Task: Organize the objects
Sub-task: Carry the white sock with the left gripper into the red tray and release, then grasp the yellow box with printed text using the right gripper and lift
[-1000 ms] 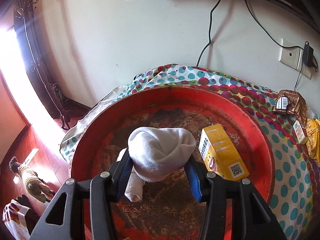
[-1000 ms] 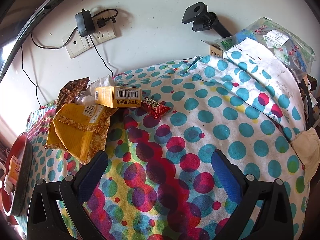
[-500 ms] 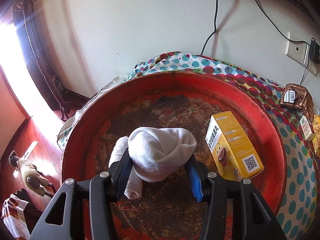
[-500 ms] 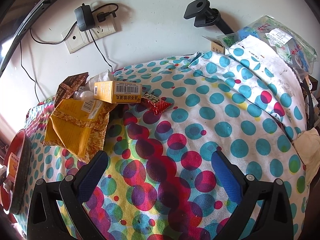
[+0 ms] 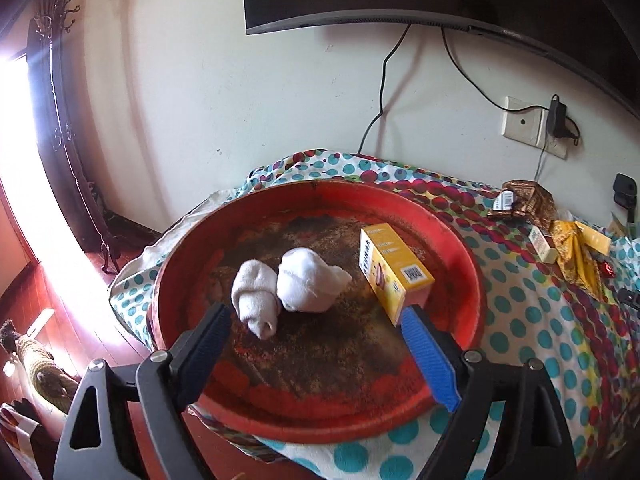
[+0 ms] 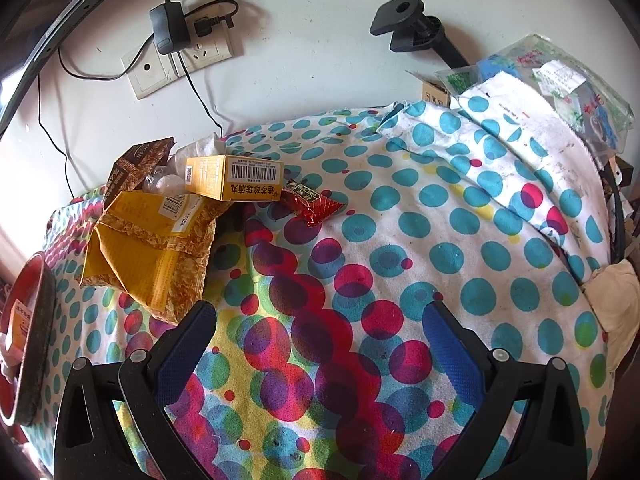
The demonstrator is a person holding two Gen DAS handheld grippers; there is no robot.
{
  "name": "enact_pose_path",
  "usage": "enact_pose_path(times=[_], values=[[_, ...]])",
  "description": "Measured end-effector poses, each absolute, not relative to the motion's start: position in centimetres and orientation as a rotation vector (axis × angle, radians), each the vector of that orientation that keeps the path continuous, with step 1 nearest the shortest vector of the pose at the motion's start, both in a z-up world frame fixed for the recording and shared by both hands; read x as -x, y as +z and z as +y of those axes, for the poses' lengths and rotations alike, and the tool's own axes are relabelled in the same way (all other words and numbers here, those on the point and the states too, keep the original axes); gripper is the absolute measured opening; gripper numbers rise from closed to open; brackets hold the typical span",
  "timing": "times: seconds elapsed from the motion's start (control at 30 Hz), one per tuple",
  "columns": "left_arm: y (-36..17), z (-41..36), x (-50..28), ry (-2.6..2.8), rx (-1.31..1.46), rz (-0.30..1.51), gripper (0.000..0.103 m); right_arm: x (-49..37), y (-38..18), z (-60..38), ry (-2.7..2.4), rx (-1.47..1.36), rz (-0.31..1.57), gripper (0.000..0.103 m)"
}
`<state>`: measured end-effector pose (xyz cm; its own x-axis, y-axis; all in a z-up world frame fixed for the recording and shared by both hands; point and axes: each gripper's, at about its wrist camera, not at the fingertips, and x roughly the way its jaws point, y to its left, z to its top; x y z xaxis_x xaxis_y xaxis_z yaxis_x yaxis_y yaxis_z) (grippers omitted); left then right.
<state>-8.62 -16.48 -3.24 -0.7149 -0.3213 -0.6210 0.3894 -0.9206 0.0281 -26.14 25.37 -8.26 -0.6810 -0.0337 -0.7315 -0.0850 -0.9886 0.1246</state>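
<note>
So the left gripper [image 5: 316,338] is spread wide with nothing between its fingers, hanging over the near side of the red tray [image 5: 464,240]. Two white rolled socks lie in the middle of the tray: the rounder sock [image 5: 310,282] and the thinner roll [image 5: 256,300] right up against its left side, touching. A yellow box [image 5: 394,270] stands just to the right of them in the same tray, a small gap away from the round sock, and the right finger's blue pad overlaps its lower corner in the view, can't tell if it actually touches. The tray sits on a dotted cloth [image 6: 400,240] covering the worktop. The right gripper [image 6: 320,332] is also released and empty, hovering over a bare stretch of cloth. Further back near the wall there's a pile: a second yellow box [image 6: 234,182] lying flat, a red packet [image 6: 316,204] touching its right end, a yellow bag [image 6: 148,248] in front of it and a brown bag [image 6: 134,164] behind.
</note>
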Motion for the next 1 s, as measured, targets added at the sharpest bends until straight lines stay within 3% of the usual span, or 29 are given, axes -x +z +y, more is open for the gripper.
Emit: enact_pose_path(times=[0.2,0.4,0.6,0.67,0.83,0.93,1.0], values=[[-4.9,-13.5,6.6,-2.691,-0.927,0.122,0.089,26.8,-7.6,21.8,2.861,1.246,-0.06,0.103],[-5.7,-11.5,6.6,-2.778,-0.98,0.114,0.089,29.1,-5.7,19.7,2.899,1.191,-0.033,0.103],[-6.7,-10.7,6.8,-2.803,-1.033,0.12,0.089,32.6,-6.3,17.8,2.804,1.191,-0.413,0.099],[-6.8,-10.8,6.9,-2.814,-1.037,0.144,0.089,33.6,-6.9,18.4,2.78,1.205,-0.481,0.086],[-7.1,-10.4,7.1,-2.817,-1.035,0.114,0.089,36.1,-8.0,18.8,2.79,1.283,-0.541,0.066],[-6.9,-10.4,7.1,-2.824,-1.044,0.15,0.089,36.8,-8.7,17.3,2.801,1.293,-0.691,0.047],[-6.8,-10.3,7.1,-2.826,-1.046,0.149,0.089,37.1,-9.1,16.6,2.815,1.31,-0.751,0.042]])
